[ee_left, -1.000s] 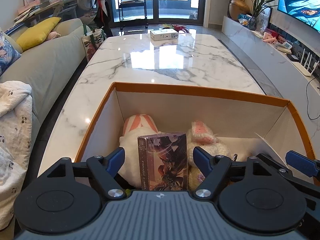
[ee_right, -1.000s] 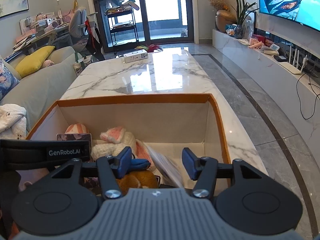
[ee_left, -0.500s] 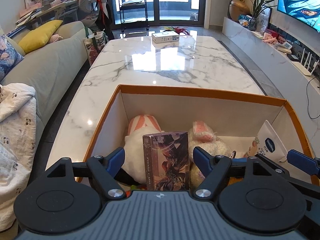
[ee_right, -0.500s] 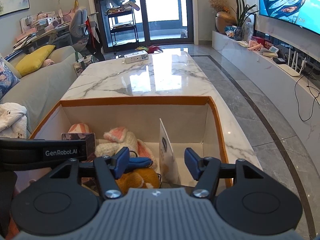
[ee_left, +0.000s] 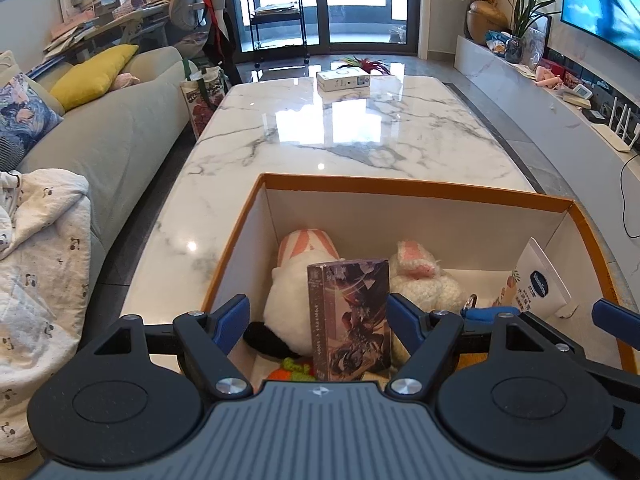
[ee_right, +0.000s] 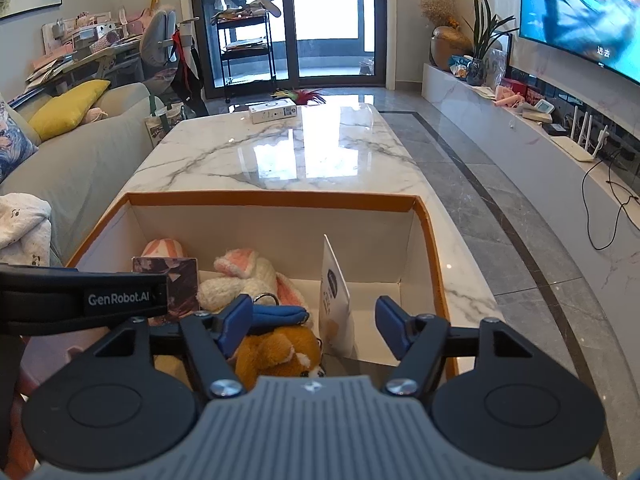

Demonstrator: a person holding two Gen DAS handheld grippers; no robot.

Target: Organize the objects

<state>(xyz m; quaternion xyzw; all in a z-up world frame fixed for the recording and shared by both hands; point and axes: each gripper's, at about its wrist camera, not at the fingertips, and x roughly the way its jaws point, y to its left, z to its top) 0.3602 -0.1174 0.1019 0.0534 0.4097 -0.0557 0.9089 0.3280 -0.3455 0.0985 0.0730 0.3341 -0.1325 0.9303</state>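
An orange-rimmed white box [ee_left: 416, 187] [ee_right: 276, 199] stands on the marble table. Inside are a purple card box [ee_left: 349, 318] [ee_right: 176, 280] standing upright, a white-and-pink plush [ee_left: 298, 280], a cream knitted bunny [ee_left: 420, 276] [ee_right: 244, 276], a brown plush [ee_right: 280, 354], a blue pouch with a ring [ee_right: 276, 316] and a white Vaseline pouch [ee_left: 540, 280] [ee_right: 336, 300] standing on edge. My left gripper [ee_left: 318, 318] is open above the card box, not touching it. My right gripper [ee_right: 314, 324] is open over the Vaseline pouch, empty.
A white flat carton [ee_left: 343, 80] [ee_right: 273, 112] lies at the table's far end. A grey sofa [ee_left: 100, 132] with cushions and a blanket runs along the left. A TV console [ee_right: 540, 152] runs along the right, with floor between.
Both grippers have drawn back and up from the box, still open. The Vaseline pouch, leaning low a second ago, now stands on edge in the box.
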